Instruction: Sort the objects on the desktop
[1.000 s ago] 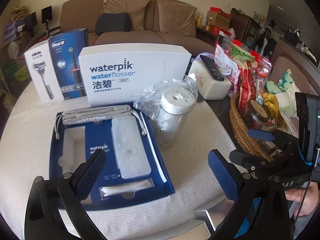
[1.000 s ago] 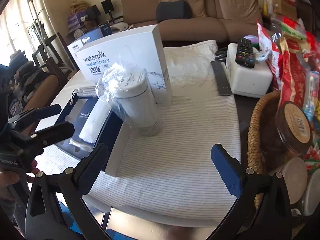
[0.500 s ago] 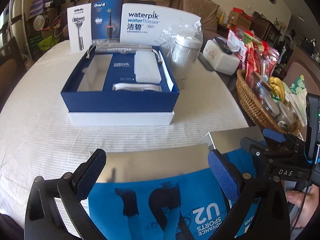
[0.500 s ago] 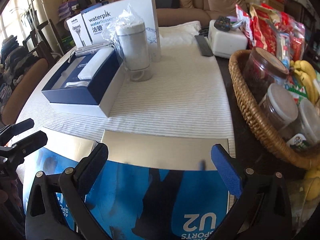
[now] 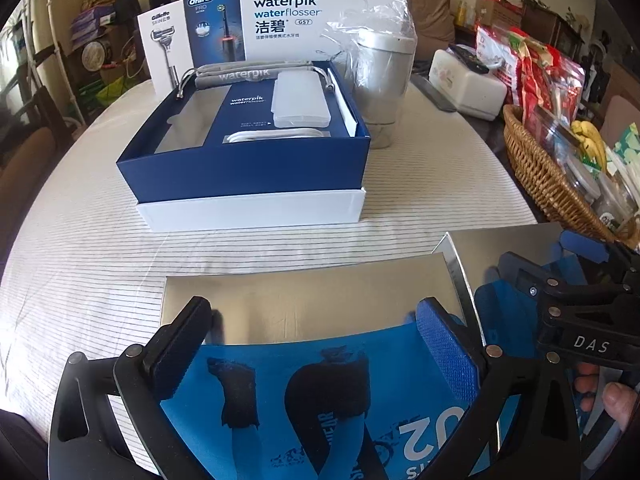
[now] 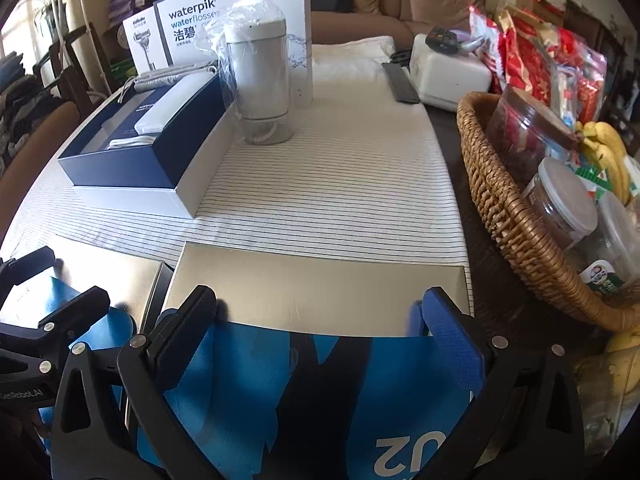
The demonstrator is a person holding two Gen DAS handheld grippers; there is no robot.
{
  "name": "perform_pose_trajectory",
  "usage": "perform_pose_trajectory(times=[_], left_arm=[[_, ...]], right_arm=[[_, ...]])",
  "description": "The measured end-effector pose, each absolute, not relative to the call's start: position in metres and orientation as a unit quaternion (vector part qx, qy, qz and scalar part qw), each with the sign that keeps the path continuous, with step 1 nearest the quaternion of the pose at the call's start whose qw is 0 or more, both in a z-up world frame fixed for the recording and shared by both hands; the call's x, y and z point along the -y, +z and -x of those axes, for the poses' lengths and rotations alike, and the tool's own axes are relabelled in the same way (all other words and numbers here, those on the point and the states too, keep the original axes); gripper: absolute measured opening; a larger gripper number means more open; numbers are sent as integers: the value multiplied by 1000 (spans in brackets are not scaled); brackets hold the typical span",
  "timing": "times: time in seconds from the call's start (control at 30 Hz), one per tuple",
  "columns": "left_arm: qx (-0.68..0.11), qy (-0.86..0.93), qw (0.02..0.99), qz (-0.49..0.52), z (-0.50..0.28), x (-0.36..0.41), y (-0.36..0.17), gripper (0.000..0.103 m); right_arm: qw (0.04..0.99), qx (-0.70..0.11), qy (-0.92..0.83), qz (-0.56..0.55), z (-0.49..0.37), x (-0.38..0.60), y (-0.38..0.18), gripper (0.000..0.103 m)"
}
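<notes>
Two flat silver-and-blue boxes marked "U2" lie side by side at the table's near edge, one in each wrist view, the left box (image 5: 312,304) and the right box (image 6: 320,292). My left gripper (image 5: 316,340) is open, low over the left box. My right gripper (image 6: 320,328) is open, low over the right box. Farther back sits an open navy Waterpik box (image 5: 248,160) with a white case and a grey pouch inside. A bagged grey flosser tank (image 5: 384,80) stands to its right, also seen in the right wrist view (image 6: 262,80).
White Waterpik lid (image 5: 288,20), Oral-B box (image 5: 212,28) and Gillette box (image 5: 164,44) stand upright at the back. A wicker basket (image 6: 508,216) of jars, snacks and bananas fills the right. A white device (image 6: 452,76) and a remote (image 6: 400,82) lie far right.
Both grippers have pulled back toward the near table edge and dropped lower. The two U2 boxes came into view under them. Both stay open.
</notes>
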State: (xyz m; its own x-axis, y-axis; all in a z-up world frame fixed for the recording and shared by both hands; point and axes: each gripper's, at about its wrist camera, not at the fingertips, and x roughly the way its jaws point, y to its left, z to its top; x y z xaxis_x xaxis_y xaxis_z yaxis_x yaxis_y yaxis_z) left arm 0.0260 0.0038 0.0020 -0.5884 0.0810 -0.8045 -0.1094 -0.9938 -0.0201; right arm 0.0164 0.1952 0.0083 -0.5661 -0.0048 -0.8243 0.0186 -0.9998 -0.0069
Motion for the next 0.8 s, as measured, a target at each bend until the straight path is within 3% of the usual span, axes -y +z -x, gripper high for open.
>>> perform_pose_trajectory(times=[0.8], left_arm=[[-10,891,33,453,-22,-6,2,103]], right_arm=[[2,-6,-886,-464,-15,-195,8,103]])
